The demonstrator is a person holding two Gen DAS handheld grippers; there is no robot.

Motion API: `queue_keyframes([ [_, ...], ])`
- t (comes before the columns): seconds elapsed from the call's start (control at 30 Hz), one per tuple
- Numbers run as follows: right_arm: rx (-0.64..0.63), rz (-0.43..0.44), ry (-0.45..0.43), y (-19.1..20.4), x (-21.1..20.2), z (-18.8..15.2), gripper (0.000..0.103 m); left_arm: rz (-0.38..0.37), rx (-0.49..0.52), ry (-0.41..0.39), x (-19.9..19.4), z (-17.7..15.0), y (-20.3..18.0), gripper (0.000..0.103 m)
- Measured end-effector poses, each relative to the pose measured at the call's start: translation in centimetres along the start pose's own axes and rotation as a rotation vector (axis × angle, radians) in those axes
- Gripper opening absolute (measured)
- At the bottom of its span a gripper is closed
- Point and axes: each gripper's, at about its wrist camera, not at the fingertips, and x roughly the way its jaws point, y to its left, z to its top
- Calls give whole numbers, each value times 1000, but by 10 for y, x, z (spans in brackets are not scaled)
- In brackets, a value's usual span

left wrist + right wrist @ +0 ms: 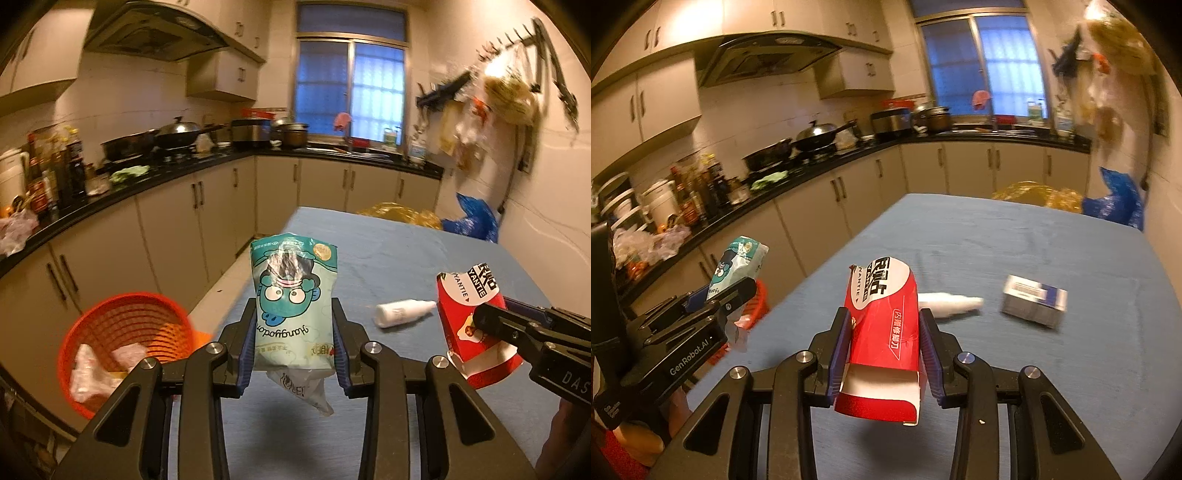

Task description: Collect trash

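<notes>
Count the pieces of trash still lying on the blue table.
2: a white bottle on its side near the table's middle, and a small grey box to its right. The grippers hold two more; the plastic bags at the far end may hide others.

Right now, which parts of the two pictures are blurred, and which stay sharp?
Left wrist view: the teal cartoon snack bag is sharp, the hanging wall bags smear. Right wrist view: the red paper carton is sharp, the grey-blue small box is slightly blurred.

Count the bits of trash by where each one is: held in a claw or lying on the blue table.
Held in a claw: 2, teal snack bag, red carton
Lying on table: 2, white bottle, grey-blue box
Total: 4
</notes>
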Motion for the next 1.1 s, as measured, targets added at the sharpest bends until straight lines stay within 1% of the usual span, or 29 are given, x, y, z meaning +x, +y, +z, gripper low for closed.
queue_keyframes([
  [0.1, -36, 35, 13, 26, 14, 6, 40, 33, -33, -2, -3, 2, 27, 34],
  [0.27, -94, 111, 45, 74, 40, 16, 40, 117, -97, -4, -12, 0, 87, 35],
  [0.4, -133, 165, 68, 112, 64, 24, 40, 185, -148, 13, -12, -4, 134, 35],
  [0.43, -139, 184, 74, 123, 71, 27, 40, 197, -165, 25, -11, -7, 148, 35],
  [0.53, -148, 228, 91, 147, 90, 35, 40, 217, -203, 53, -4, -13, 174, 35],
  [0.63, -149, 256, 120, 167, 114, 40, 41, 218, -226, 81, 5, -18, 189, 36],
  [0.73, -133, 293, 159, 181, 138, 42, 43, 223, -229, 97, 11, -25, 195, 39],
  [0.83, -141, 292, 185, 194, 159, 39, 43, 216, -236, 105, 17, -30, 200, 41],
  [0.87, -142, 302, 197, 197, 166, 38, 43, 211, -236, 103, 19, -30, 202, 47],
  [0.9, -142, 310, 206, 198, 169, 37, 47, 207, -235, 100, 19, -30, 203, 50],
  [0.93, -140, 308, 214, 199, 174, 37, 50, 209, -235, 98, 19, -31, 204, 51],
  [0.97, -134, 308, 218, 199, 176, 36, 55, 210, -237, 94, 19, -31, 205, 54],
  [1.0, -124, 316, 217, 198, 177, 36, 57, 208, -239, 92, 18, -32, 205, 59],
  [1.1, -101, 324, 205, 189, 169, 36, 58, 220, -243, 77, 13, -32, 205, 62],
])
